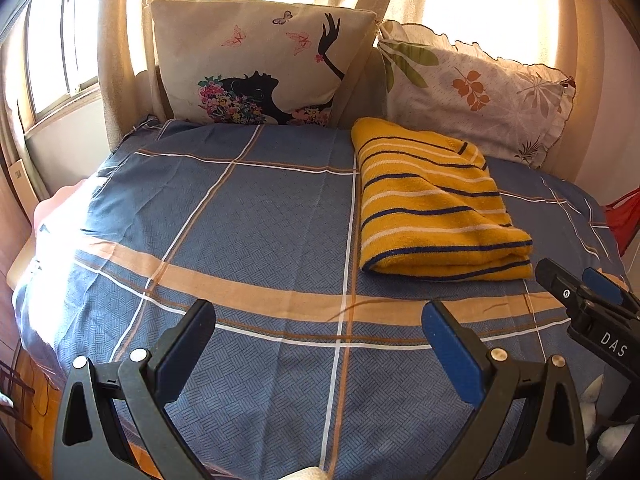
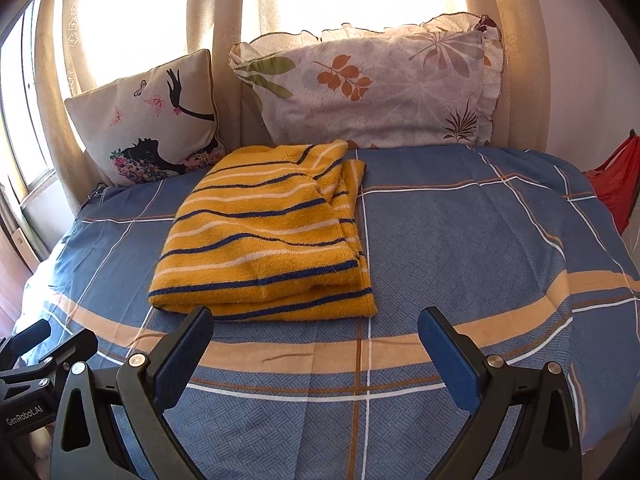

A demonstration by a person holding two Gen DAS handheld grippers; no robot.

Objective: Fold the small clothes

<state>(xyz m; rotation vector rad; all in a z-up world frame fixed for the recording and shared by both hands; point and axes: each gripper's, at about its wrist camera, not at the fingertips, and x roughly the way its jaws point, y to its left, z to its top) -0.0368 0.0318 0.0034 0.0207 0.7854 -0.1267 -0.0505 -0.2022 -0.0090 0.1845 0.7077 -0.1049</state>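
Observation:
A yellow knit garment with navy and white stripes (image 1: 434,208) lies folded in a thick rectangle on the blue plaid bedsheet (image 1: 248,216). It also shows in the right wrist view (image 2: 264,236), just beyond the fingers. My left gripper (image 1: 320,316) is open and empty, above the sheet, left of and nearer than the garment. My right gripper (image 2: 316,322) is open and empty, hovering just short of the garment's near folded edge. The right gripper also shows at the right edge of the left wrist view (image 1: 580,288), near the garment's near right corner.
A butterfly-and-silhouette cushion (image 1: 256,64) and a leaf-print pillow (image 1: 476,92) lean against curtains at the bed's head. A red item (image 2: 616,184) hangs at the bed's right edge. A window and wall are on the left. The left gripper's body (image 2: 36,364) is at lower left.

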